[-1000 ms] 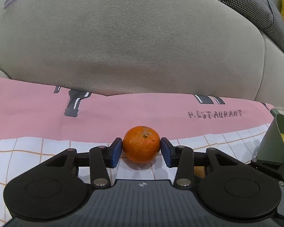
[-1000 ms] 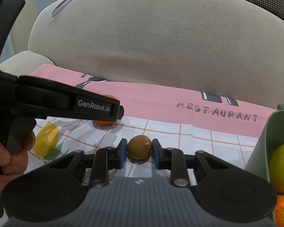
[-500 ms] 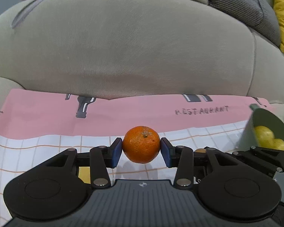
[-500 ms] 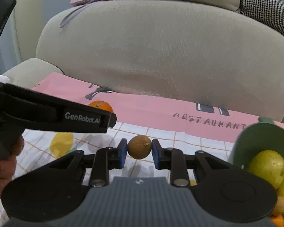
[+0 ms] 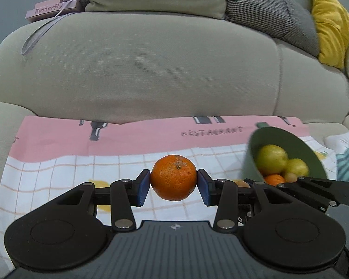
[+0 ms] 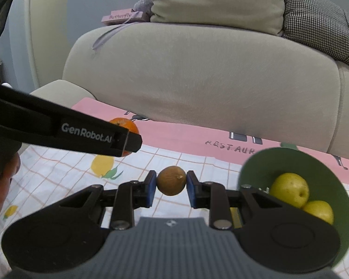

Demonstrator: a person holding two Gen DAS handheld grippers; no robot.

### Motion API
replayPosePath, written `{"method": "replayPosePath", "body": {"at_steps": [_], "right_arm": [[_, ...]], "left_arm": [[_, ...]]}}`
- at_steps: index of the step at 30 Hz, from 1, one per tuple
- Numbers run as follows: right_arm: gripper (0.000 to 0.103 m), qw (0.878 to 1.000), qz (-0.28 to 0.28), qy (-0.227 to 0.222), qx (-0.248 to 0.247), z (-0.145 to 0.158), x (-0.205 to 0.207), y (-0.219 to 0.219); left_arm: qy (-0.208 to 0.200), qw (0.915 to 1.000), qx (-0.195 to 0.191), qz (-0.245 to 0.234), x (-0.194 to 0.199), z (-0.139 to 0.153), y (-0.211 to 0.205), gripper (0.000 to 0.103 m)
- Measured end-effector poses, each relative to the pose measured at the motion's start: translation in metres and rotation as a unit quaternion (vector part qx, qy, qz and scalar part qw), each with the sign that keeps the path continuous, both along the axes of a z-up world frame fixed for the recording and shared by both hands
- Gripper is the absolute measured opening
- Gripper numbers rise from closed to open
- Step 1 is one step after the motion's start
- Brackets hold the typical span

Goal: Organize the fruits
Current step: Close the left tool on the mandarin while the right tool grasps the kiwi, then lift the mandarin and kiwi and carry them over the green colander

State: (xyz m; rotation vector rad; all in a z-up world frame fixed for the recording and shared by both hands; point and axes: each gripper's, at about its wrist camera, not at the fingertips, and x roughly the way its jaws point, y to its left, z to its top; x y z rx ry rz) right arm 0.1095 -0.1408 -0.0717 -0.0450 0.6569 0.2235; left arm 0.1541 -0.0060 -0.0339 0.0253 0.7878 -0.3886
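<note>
From my left wrist camera, my left tool [image 5: 173,187] is clenched on a mandarin [image 5: 173,177], its blue pads [image 5: 143,187] pressed to either side of the fruit, stem end up. The mandarin hangs in the air above the checked cloth [image 5: 58,176] that covers the sofa seat. To the right a green bowl [image 5: 288,139] sits tilted on the cloth, holding two yellow-green fruits [image 5: 271,159] and an orange one [image 5: 274,179] low down. Part of my right tool [image 5: 318,189] crosses in front of the bowl's lower edge. Behind the cloth rises the beige sofa back [image 5: 151,69], with a grey cushion [image 5: 267,11] and a yellow cushion [image 5: 332,23] on top, and a pink "Butterfly" box [image 5: 50,9] at the left

From my right wrist camera, my right tool [image 6: 170,188] is grasping a small brown fruit [image 6: 171,183] between its blue pads [image 6: 150,188], lifted clear of the cloth [image 6: 58,174]. The green bowl [image 6: 290,160] is just to the right, near the tool, with two yellow-green fruits [image 6: 289,193] showing inside. At the left, my left tool's black finger [image 6: 65,130] reaches across, the mandarin [image 6: 128,125] partly hidden behind its tip, and my left hand [image 6: 2,181] is at the frame's edge
</note>
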Motion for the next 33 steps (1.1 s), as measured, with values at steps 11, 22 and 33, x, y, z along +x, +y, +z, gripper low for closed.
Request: {"method": "replayPosePath", "body": {"at_steps": [11,22,33], "right_arm": [[0.024,1.000,0.006,0.005,-0.003,0.018,-0.062,-0.032],[0.024,1.000,-0.026,0.008,0.004,0.026,-0.101,-0.082],[0.024,0.995,-0.092,0.009,0.029,0.023,-0.099,-0.139]], "left_arm": [[0.009,0.9992,-0.016,-0.035,-0.057,0.020,-0.025,0.049],[0.010,0.9949,-0.006,-0.100,-0.081,0.027,-0.072,0.049],[0.022,0.9888,0.018,-0.146,-0.066,0.021,-0.118,0.049]]}}
